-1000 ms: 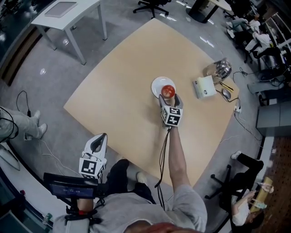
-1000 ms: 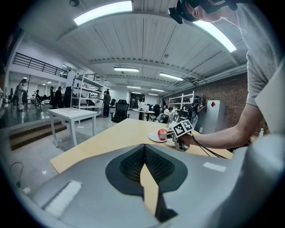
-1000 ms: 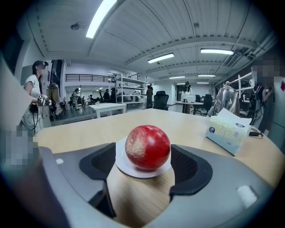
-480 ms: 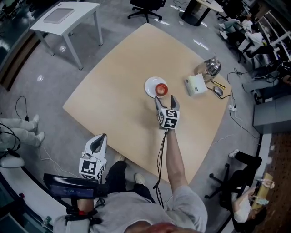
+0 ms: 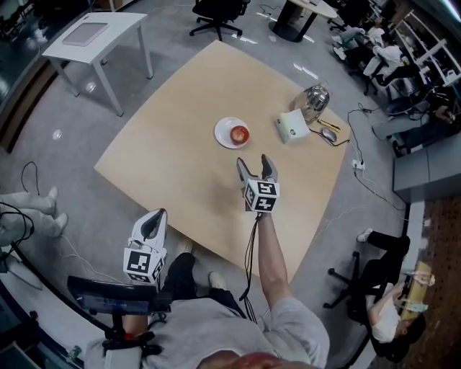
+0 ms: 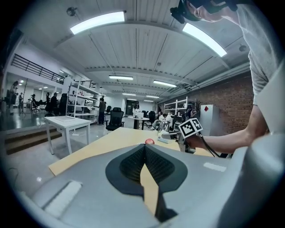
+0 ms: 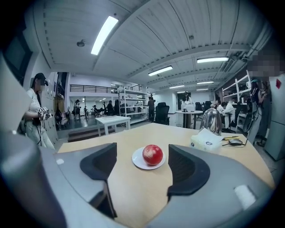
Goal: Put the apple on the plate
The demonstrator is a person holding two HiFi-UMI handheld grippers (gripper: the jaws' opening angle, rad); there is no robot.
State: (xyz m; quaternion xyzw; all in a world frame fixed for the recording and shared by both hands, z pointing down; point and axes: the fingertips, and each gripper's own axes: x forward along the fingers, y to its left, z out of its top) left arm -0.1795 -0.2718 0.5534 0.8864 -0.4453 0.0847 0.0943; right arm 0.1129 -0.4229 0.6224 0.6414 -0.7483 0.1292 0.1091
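Note:
A red apple (image 5: 239, 133) rests on a small white plate (image 5: 224, 138) near the middle of the tan table (image 5: 173, 166). In the right gripper view the apple (image 7: 152, 154) sits on the plate (image 7: 139, 162) straight ahead, between the jaws but well beyond them. My right gripper (image 5: 258, 166) is open and empty, held over the table a short way nearer than the plate. My left gripper (image 5: 153, 225) is shut and empty, low at the left off the table's near edge. From the left gripper view the apple (image 6: 149, 141) is a small red dot far off.
A white tissue box (image 5: 290, 125), a shiny metal kettle (image 5: 312, 97) and a pen and mouse (image 5: 328, 132) lie at the table's far right. A white side table (image 5: 94, 32) and office chairs (image 5: 217, 9) stand beyond. Cables trail on the floor at right.
My right gripper has let go of the apple, opened, and drawn back toward me from the plate. The apple stays on the plate. The left gripper has not moved.

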